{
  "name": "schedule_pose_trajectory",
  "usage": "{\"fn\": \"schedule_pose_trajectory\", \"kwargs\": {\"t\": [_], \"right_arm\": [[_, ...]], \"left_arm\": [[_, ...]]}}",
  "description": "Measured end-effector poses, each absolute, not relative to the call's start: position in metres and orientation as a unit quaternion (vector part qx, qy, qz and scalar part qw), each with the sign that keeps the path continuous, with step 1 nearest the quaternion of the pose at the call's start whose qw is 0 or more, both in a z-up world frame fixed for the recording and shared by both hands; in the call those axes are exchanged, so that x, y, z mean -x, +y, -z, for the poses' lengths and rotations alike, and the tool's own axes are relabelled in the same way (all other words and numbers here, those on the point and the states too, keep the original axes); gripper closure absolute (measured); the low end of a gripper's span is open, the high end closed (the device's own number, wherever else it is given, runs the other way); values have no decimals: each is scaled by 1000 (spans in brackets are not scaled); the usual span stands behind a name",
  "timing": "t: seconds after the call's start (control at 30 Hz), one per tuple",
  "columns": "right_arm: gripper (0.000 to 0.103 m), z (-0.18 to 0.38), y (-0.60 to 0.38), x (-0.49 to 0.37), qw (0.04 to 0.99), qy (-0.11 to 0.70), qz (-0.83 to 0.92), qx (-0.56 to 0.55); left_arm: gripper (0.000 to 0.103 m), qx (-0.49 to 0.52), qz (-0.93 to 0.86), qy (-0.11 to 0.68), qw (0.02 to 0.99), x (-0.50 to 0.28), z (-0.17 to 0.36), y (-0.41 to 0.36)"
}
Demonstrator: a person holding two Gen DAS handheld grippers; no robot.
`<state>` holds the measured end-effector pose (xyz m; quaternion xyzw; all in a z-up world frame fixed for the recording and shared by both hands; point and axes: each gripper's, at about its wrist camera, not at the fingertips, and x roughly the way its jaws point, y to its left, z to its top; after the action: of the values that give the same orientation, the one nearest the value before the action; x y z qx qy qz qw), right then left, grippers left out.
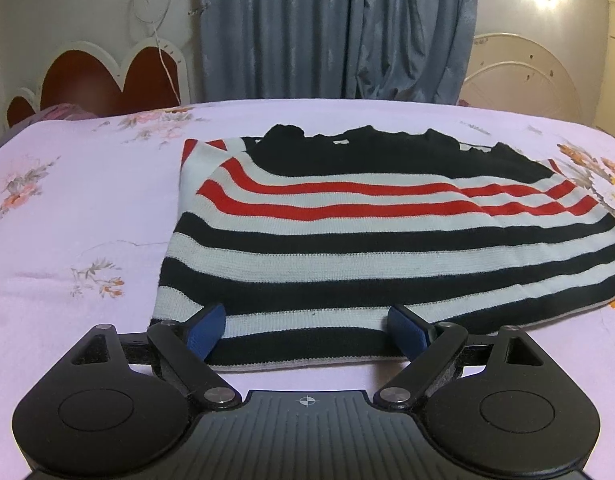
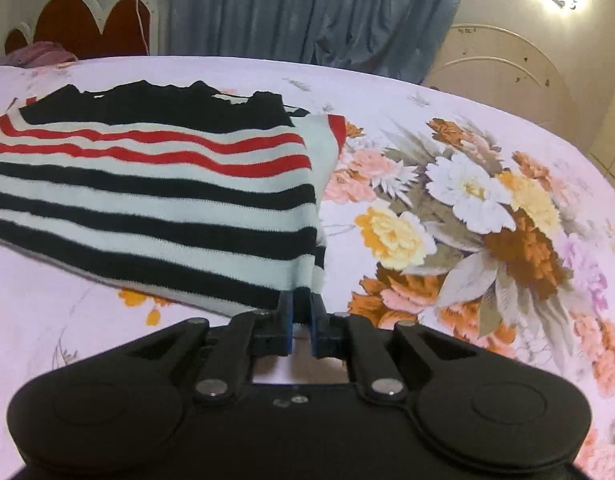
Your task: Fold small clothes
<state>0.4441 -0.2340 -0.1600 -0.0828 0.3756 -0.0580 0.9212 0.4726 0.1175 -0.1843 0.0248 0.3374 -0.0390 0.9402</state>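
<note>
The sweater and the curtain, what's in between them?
Only bare flowery bedsheet between the sweater and the curtain, seen in the left wrist view.

Loads of open bedsheet [image 2: 487, 128] either side of the striped sweater [image 1: 347, 248]; only the headboard [image 1: 107, 76] and curtain [image 1: 335, 28] beyond it block.

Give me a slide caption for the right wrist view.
Right gripper pinches the striped sweater's near corner on a floral bedsheet.
</note>
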Motion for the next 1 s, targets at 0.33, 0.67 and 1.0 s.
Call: {"fn": "schedule_pose_trajectory", "kwargs": {"t": [0.33, 0.67, 1.0], "right_arm": [[74, 170, -224, -453, 923, 376, 27, 74], [72, 169, -226, -456, 921, 382, 21, 69], [72, 137, -234, -437, 933, 358, 8, 36]], "left_arm": [[16, -29, 39, 338, 940, -472, 185, 117], [16, -29, 37, 338, 940, -471, 187, 117], [16, -13, -42, 318, 947, -434, 165, 132]]}}
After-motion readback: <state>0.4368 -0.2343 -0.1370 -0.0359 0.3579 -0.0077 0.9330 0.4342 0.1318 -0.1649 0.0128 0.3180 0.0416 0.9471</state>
